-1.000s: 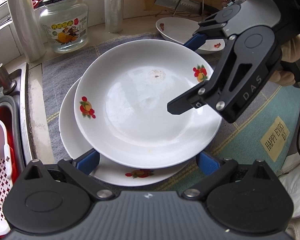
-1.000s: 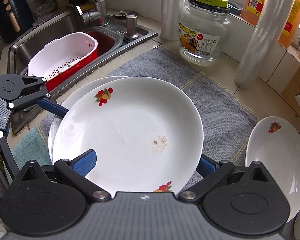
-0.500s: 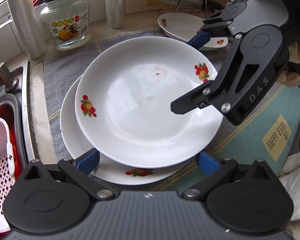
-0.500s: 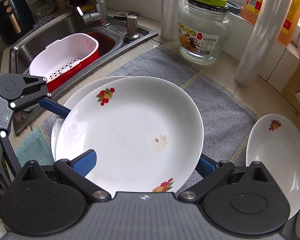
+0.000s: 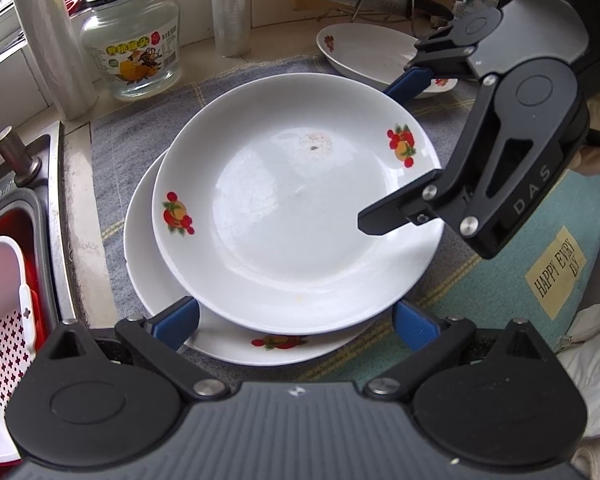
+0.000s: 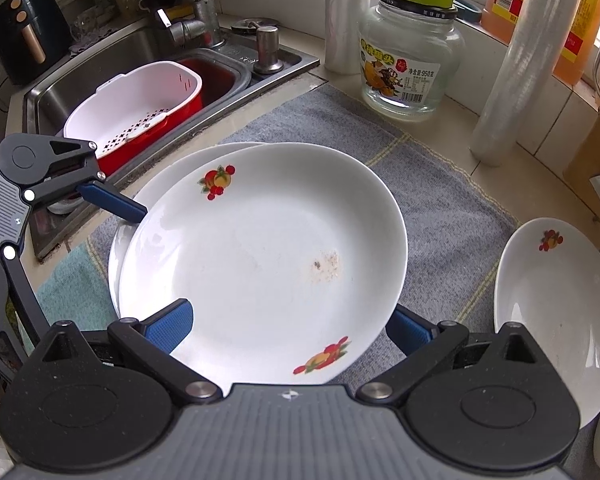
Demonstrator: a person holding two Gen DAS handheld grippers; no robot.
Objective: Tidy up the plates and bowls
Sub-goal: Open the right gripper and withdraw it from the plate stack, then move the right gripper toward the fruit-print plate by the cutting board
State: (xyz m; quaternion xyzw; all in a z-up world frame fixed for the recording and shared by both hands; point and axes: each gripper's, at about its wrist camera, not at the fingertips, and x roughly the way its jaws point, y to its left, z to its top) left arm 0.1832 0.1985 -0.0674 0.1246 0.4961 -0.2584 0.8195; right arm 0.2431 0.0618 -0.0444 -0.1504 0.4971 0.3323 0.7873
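The top plate (image 6: 260, 256) lies off-centre on a lower plate (image 5: 148, 264) on the grey mat (image 6: 440, 208), holding only a faint stain. A third plate (image 6: 548, 304) sits at 3 o'clock, partly cut off. Both the left tool (image 5: 296, 320) and the right tool (image 6: 288, 324) are spread wide, straddling the top plate's rim, gripping nothing.

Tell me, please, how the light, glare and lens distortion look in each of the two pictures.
Left wrist view: soft daylight, pale sheen across the top plate, straight counter lines bend near the edges, and the right gripper looms large.
Right wrist view: the window at top right is overexposed, the glass jar shows bright reflections, and the sink curves with fisheye warp; both are sharp.
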